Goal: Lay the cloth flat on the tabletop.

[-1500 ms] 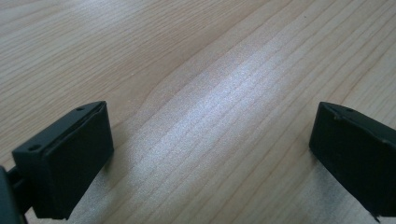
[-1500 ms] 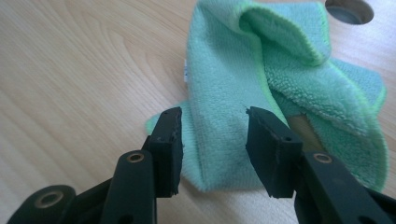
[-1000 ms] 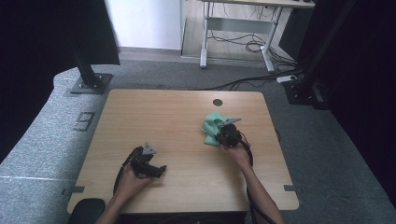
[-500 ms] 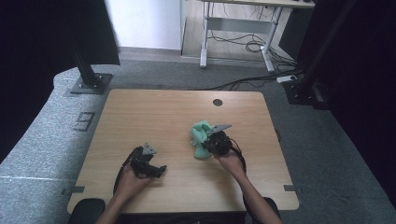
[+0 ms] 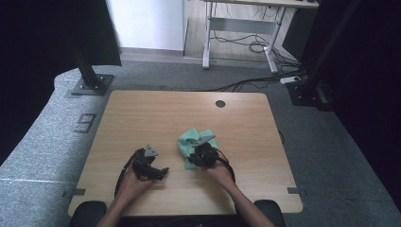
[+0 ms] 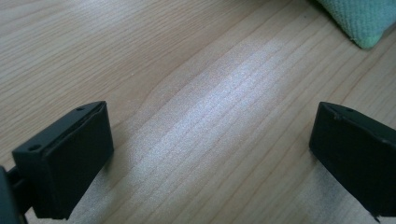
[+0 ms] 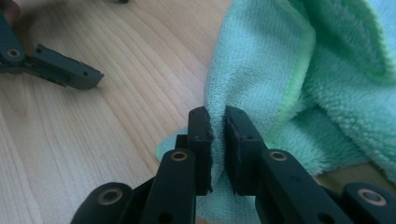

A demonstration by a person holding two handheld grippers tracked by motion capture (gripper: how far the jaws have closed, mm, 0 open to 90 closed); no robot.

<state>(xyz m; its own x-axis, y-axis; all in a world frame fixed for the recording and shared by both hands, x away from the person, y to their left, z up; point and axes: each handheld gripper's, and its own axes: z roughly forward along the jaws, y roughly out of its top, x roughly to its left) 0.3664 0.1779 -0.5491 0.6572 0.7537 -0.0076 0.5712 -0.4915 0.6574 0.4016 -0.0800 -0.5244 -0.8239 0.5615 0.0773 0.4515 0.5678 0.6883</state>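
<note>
Pinching a fold of the green microfibre cloth [image 7: 299, 79], the right gripper [image 7: 218, 135] dragged it; the left gripper [image 6: 210, 154] rested spread wide on the wooden table [image 5: 142, 118].

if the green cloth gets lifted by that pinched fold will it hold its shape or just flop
Probably flops: the green cloth already lies crumpled in soft folds. It looks like light, fluffy microfibre, so the right gripper, clamped on one fold, likely won't slip.

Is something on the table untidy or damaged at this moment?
Only the green cloth looks untidy: it lies bunched on the wooden table, pinched by the right gripper. No damage or spill shows. The left gripper stands open over bare wood.
</note>
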